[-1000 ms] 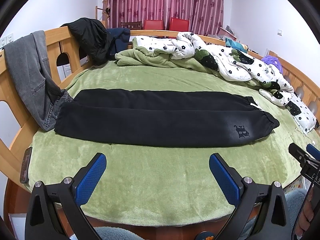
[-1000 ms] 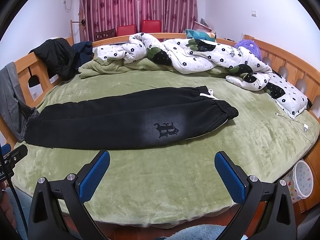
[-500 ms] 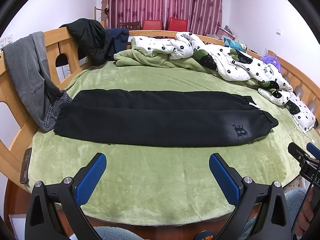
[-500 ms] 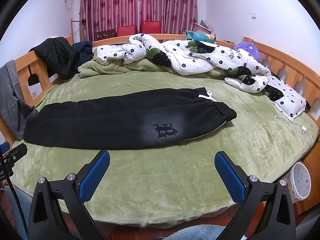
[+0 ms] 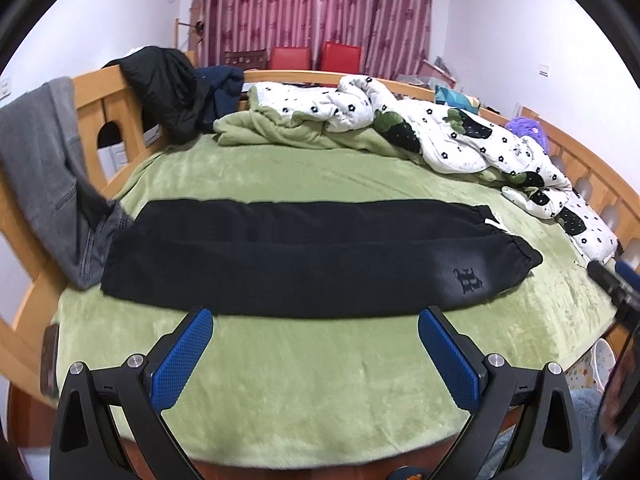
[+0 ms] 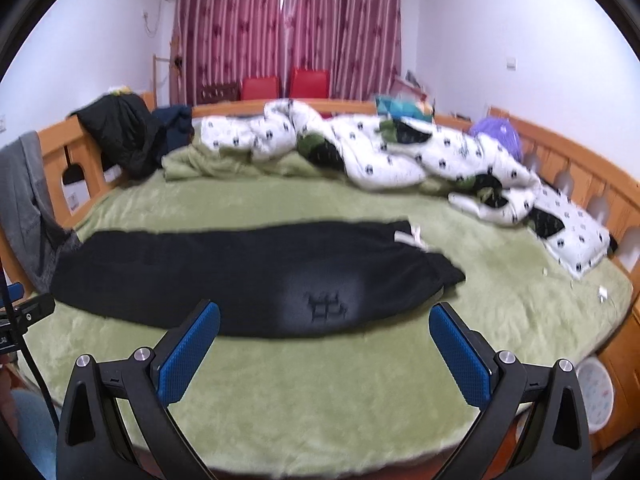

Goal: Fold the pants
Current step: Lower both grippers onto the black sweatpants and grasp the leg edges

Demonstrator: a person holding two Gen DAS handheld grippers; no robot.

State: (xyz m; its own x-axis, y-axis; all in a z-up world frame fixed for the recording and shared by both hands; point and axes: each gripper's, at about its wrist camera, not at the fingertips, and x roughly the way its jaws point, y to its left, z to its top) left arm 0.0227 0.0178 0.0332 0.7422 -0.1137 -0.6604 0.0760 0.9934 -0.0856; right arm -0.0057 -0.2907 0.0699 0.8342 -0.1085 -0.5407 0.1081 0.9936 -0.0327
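Note:
Black pants [image 5: 304, 256] [image 6: 248, 276] lie flat on the green blanket [image 5: 304, 376], legs together, waistband at the right, leg ends at the left. A dark emblem [image 5: 467, 280] [image 6: 325, 305] marks the near leg by the waist, and a white drawstring [image 6: 408, 237] shows at the waistband. My left gripper [image 5: 316, 332] is open, its blue pads just short of the pants' near edge. My right gripper [image 6: 325, 328] is also open, hovering at the near edge in front of the emblem. Neither holds anything.
A crumpled white flowered quilt [image 5: 440, 140] and a green blanket heap [image 5: 280, 136] fill the far side. Grey jeans [image 5: 44, 168] and a black jacket [image 5: 164, 84] hang on the wooden bed rail [image 5: 108, 96]. A white bin [image 6: 596, 396] stands on the floor at the right.
Both grippers have moved forward over the bed towards the pants' near edge, and the pants now look larger. Both stay open. The right wrist view is blurred by motion.

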